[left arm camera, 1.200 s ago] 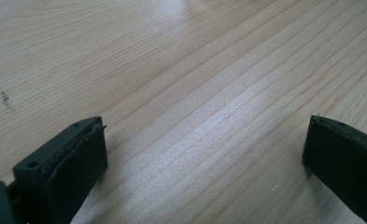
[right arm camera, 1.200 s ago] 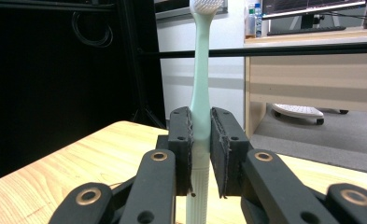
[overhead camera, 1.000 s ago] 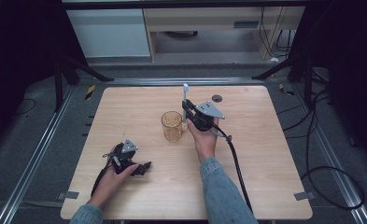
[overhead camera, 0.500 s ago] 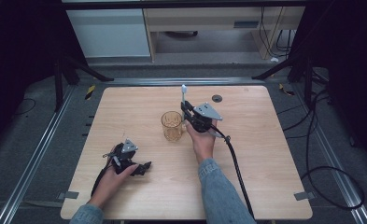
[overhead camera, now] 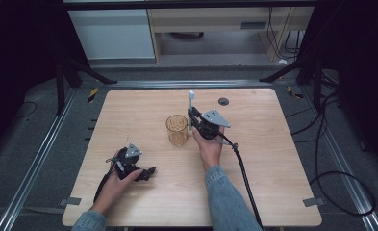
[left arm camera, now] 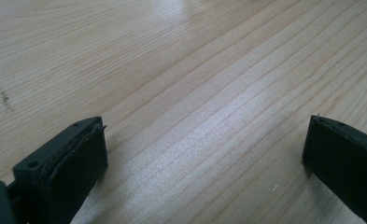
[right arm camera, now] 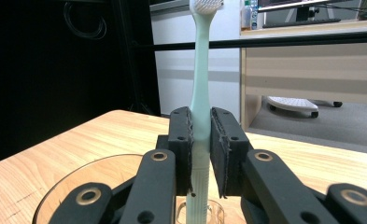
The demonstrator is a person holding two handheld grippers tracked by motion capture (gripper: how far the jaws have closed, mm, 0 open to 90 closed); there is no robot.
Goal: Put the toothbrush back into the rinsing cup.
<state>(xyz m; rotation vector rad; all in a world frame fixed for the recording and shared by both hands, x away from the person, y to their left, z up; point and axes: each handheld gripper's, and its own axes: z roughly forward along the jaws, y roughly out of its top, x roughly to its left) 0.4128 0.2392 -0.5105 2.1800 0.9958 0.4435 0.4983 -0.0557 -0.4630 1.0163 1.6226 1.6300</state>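
Stretching across the middle of the high view, the pale wooden counter [overhead camera: 273,159] is carrying everything in play, with its far edge toward a white cabinet and desk beyond. A small dark round disc [overhead camera: 223,101] is lying on the counter near the far edge, right of the middle.

Near the middle of the counter, an amber glass cup [overhead camera: 177,130] is standing upright with its mouth open. In the right gripper view its rim [right arm camera: 78,177] is curving just below the jaws.

The right gripper [overhead camera: 192,115] is hovering just to the right of the cup, held by a hand whose denim sleeve is coming in from the near edge. Its jaws are pinching a pale green toothbrush [right arm camera: 201,102] by the handle, and the brush is standing upright with its white bristle head at the top. In the high view the toothbrush [overhead camera: 191,98] is rising just beyond the cup's right side.

The left gripper [overhead camera: 145,172] is lying low at the near left of the counter, well apart from the cup. Its jaws are standing spread, with bare wood between them.
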